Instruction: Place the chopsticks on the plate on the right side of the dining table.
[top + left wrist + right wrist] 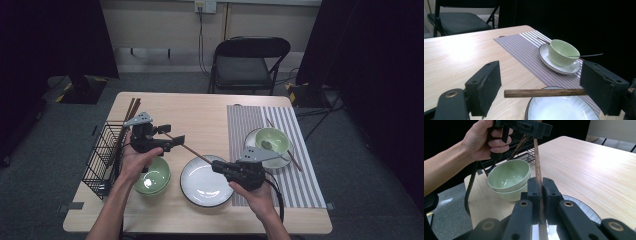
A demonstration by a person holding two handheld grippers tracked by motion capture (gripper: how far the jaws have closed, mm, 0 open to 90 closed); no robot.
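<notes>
Right hand-held gripper (541, 185) clamped tight on a chopstick (537, 162), which runs level above the desk (200, 112) from over the plate (206, 187) toward the left hand-held gripper (540, 93). Left jaws stand wide apart; the chopstick's free end hangs between them, touching neither pad. Risks: the stick could pivot or slip in the narrow pinch and drop onto the plate; a left closure off line could knock the tip askew. Stacked bowls (152, 176) sit under the left hand.
</notes>
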